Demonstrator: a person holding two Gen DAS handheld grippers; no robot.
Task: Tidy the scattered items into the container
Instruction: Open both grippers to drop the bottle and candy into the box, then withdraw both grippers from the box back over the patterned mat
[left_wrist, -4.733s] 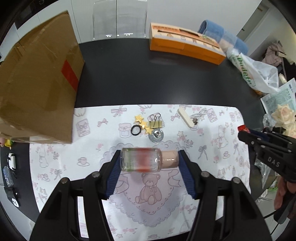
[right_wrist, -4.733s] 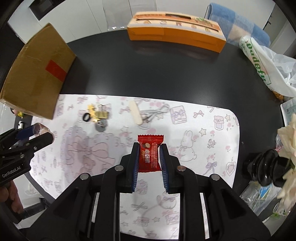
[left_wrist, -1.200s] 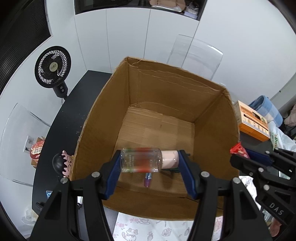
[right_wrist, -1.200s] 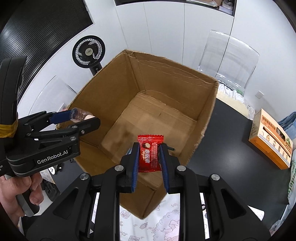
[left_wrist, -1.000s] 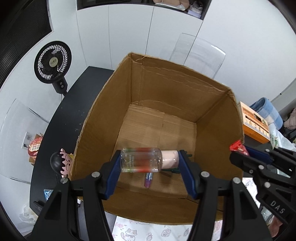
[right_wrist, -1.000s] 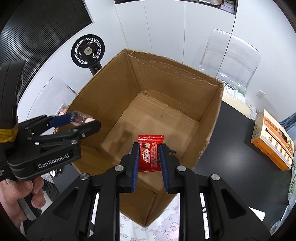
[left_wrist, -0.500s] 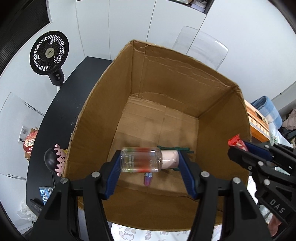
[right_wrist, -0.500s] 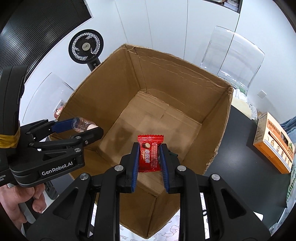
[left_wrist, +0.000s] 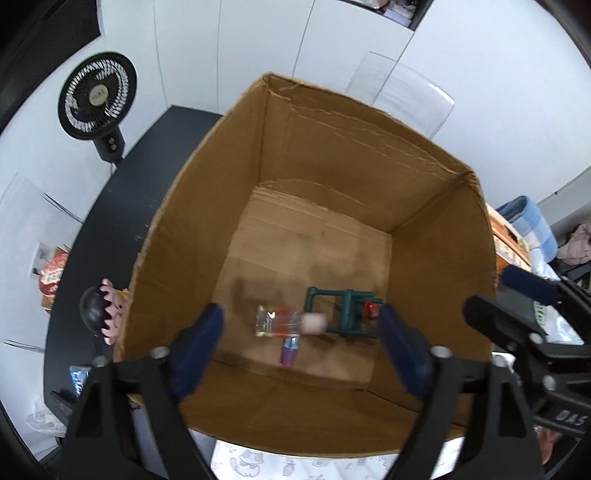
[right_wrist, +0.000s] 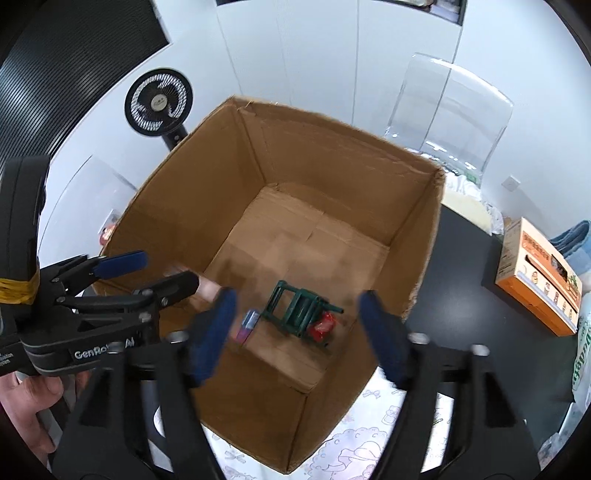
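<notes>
Both grippers hover over the open cardboard box (left_wrist: 207, 206), also in the right wrist view (right_wrist: 417, 266). My left gripper (left_wrist: 301, 339) is open and empty. The clear bottle with a pink cap (left_wrist: 288, 323) is loose below it inside the box, blurred. My right gripper (right_wrist: 295, 325) is open and empty. The red candy (right_wrist: 323, 328) lies on the box floor beside a small green toy chair (right_wrist: 299, 308), which also shows in the left wrist view (left_wrist: 341, 312). A small purple tube (left_wrist: 290, 349) lies on the floor too.
A black fan (right_wrist: 157, 103) stands behind the box on the left. An orange box (right_wrist: 535, 269) lies on the black table (right_wrist: 472, 306) at the right. The patterned cloth (right_wrist: 369, 454) lies below the box. A clear chair (right_wrist: 450, 107) stands behind.
Both grippers opened. The bottle dropped out of the left gripper and the red candy out of the right one into the box.
</notes>
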